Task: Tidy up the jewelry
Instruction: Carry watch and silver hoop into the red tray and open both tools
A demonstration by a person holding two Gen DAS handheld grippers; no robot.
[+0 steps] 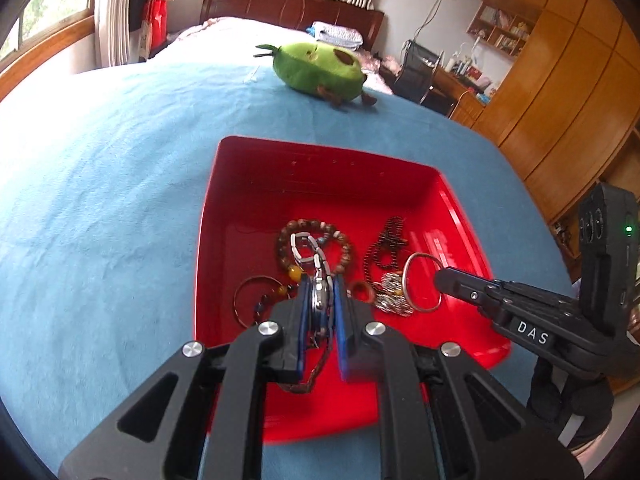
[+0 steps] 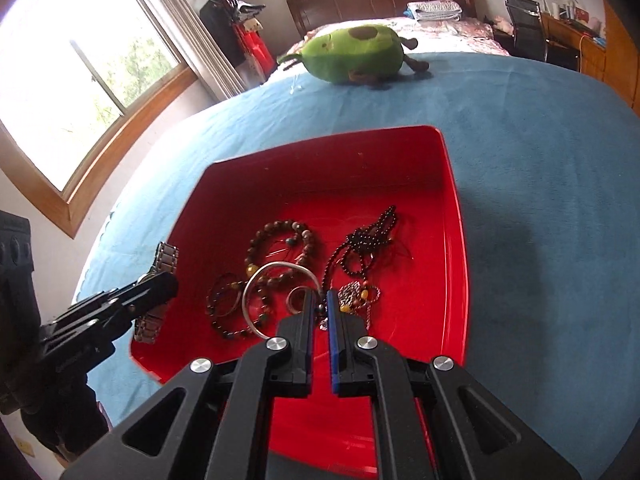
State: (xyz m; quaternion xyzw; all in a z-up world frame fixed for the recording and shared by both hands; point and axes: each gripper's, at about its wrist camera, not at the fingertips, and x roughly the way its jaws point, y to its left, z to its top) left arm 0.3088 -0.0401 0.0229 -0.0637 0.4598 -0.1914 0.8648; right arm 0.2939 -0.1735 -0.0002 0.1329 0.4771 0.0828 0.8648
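Above the red tray, my left gripper pinches the wristwatch lengthwise, my right gripper the silver bangle.

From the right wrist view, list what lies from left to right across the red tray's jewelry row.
Metal watch in the left hand-held gripper → small dark bead bracelet → silver bangle in the right hand-held gripper → filigree pendant.
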